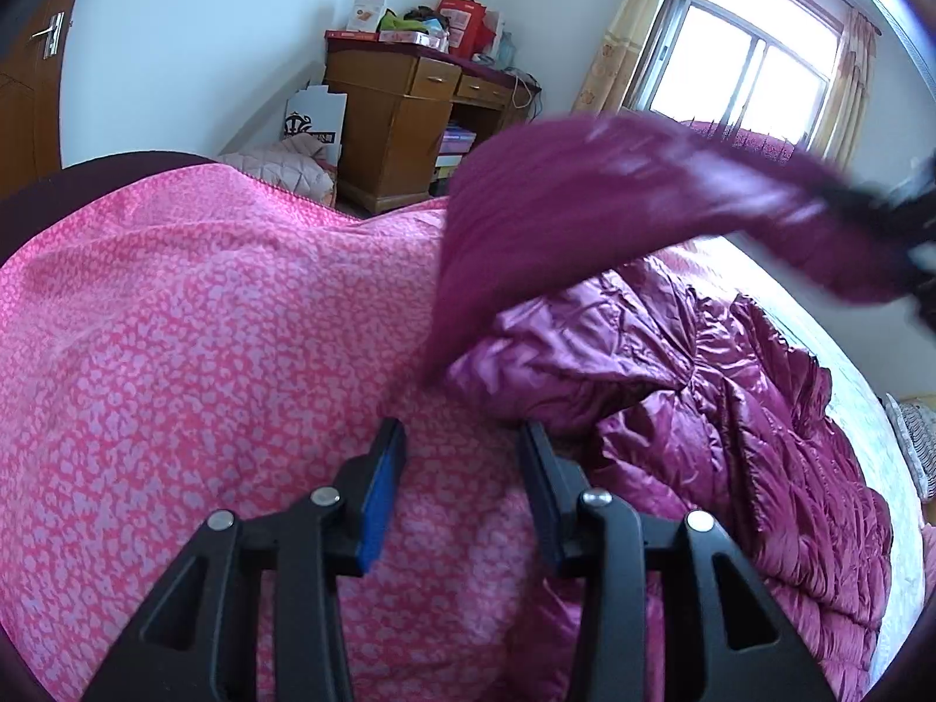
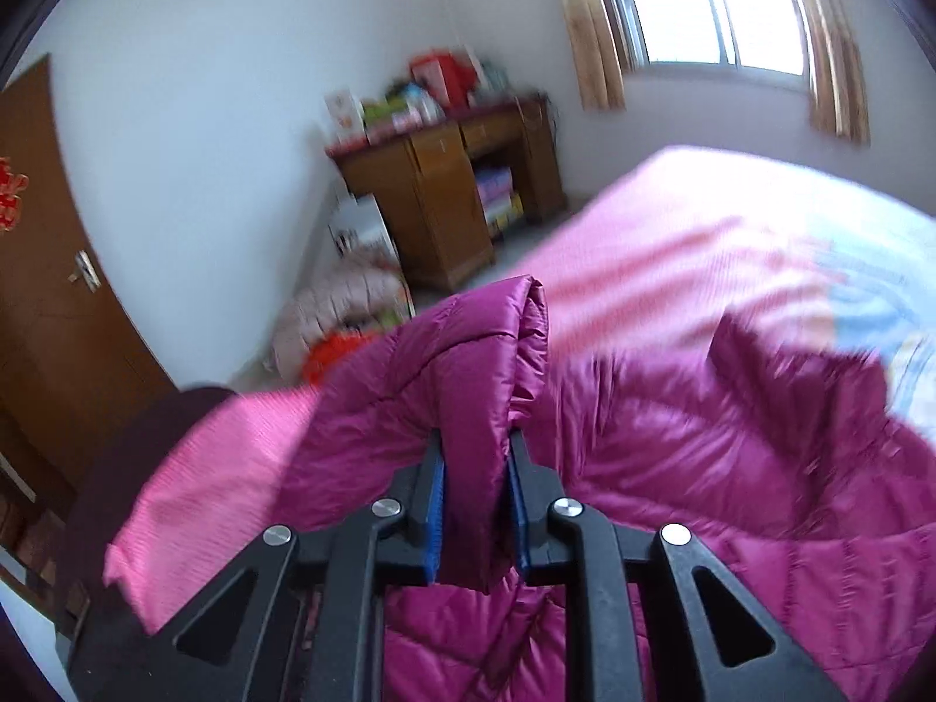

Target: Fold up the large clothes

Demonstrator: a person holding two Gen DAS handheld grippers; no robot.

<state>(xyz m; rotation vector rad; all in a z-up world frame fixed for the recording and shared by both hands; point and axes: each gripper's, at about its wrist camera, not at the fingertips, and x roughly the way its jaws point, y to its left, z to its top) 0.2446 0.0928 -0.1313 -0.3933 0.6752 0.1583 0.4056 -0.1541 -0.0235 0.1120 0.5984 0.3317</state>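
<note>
One jacket (image 2: 731, 468) | right gripper (image 2: 475, 456) jaws clamp its fold | left gripper (image 1: 462, 444) jaws apart, seemingly empty

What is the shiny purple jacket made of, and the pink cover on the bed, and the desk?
The quilted puffer jacket looks like glossy nylon or polyester, going by its sheen and stitched puffy panels. The pink patterned bed cover seems a matte woven cloth, perhaps cotton. The desk looks like varnished brown wood, though it could be veneer.

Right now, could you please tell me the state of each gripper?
Left gripper: jaws open, nothing between them, over the pink bedspread.
Right gripper: jaws shut on a fold of the magenta puffer jacket.
</note>
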